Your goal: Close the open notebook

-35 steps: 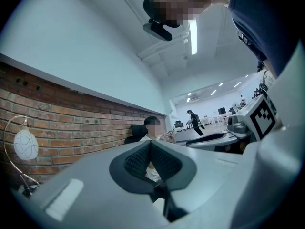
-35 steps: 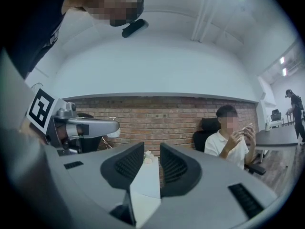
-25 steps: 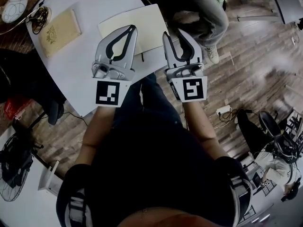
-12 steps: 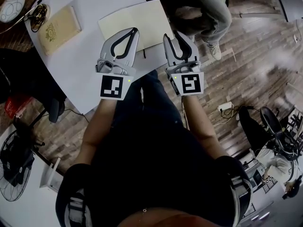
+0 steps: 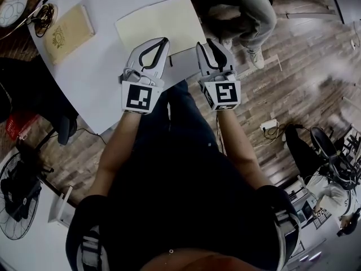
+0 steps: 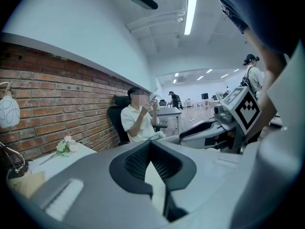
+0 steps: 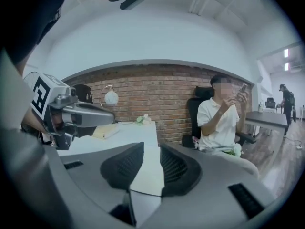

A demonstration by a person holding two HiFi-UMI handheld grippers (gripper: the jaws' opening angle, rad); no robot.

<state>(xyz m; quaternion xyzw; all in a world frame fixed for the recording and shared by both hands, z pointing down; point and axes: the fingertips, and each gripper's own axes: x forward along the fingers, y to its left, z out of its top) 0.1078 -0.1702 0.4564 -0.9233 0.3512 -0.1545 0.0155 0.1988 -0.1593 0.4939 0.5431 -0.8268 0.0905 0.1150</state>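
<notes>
Nearest, low in the head view, the person's forearms reach up-frame to the two grippers side by side at centre. The left gripper has its jaws drawn together at the tips with nothing between them. The right gripper stands partly open and empty, with a pale page showing through the gap in its own view. Both tips sit at the near edge of the open notebook, which lies flat with its cream pages up on the white table, upper centre of the frame. Whether either tip touches the paper cannot be told. Farther off, a tan closed book lies at upper left, and a seated person is at the top right, beyond the table. The main risk I see is that the closed left jaws cannot take the cover and would only shove the notebook across the smooth top. The right jaws could also catch a single leaf instead of the cover and crease it.
</notes>
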